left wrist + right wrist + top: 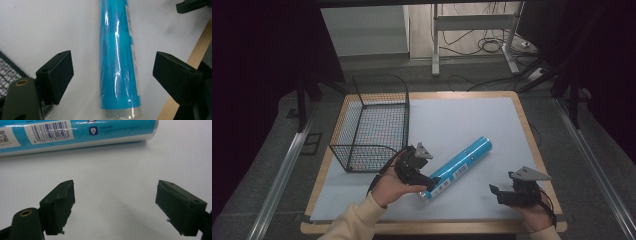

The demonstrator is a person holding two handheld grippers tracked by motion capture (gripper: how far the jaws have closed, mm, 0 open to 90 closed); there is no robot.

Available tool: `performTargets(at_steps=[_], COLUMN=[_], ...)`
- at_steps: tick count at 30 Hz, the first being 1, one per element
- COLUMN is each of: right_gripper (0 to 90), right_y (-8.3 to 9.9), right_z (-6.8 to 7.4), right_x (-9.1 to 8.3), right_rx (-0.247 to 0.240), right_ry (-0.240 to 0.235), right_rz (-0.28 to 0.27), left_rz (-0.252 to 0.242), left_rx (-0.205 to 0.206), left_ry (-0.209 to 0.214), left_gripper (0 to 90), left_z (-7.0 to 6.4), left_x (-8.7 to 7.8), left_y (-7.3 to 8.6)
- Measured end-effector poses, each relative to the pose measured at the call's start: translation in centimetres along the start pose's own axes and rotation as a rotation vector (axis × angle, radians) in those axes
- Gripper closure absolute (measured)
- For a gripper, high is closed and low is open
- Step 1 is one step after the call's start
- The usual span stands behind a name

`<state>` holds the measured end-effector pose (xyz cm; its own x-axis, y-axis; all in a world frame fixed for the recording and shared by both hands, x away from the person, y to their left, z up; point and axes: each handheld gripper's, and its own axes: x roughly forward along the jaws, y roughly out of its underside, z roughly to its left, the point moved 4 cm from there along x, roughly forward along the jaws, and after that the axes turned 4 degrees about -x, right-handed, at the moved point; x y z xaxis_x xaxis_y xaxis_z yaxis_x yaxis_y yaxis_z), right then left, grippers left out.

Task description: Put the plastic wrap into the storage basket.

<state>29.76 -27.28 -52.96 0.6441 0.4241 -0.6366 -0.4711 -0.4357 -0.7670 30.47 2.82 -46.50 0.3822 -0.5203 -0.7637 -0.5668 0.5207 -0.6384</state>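
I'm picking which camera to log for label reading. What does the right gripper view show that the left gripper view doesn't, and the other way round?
Only the right gripper view shows the barcode and printed label on the side of the blue tube, lying beyond its open jaws. Only the left gripper view shows the tube's clear end cap between its open jaws, a corner of the wire basket, the table's wooden edge and the other gripper. Both show the tube lying on the white mat.
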Motion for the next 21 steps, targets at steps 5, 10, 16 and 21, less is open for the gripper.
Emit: performTargets(at_steps=[5,10,16,21], right_gripper=[16.1,16.1,16.1,16.2], right_y=[0.0,0.0,0.0,-0.1], right_z=[0.0,0.1,0.0,0.1], right_x=[0.0,0.0,-0.1,-0.1], right_rx=[0.002,-0.002,-0.001,-0.007], right_ry=[-0.002,-0.003,-0.002,0.0], right_rz=[0.003,0.002,0.002,-0.006], left_rz=[0.015,0.037,0.055,0.073], left_rx=[0.021,0.04,0.041,0.042], left_ry=[0.014,0.015,0.025,0.024], left_gripper=[16.4,16.3,16.1,16.1], left_z=[-0.6,-1.1,-1.4,-1.4], left_x=[0.8,1.8,2.8,3.6], left_y=[-0.7,-1.3,-2.2,-2.9])
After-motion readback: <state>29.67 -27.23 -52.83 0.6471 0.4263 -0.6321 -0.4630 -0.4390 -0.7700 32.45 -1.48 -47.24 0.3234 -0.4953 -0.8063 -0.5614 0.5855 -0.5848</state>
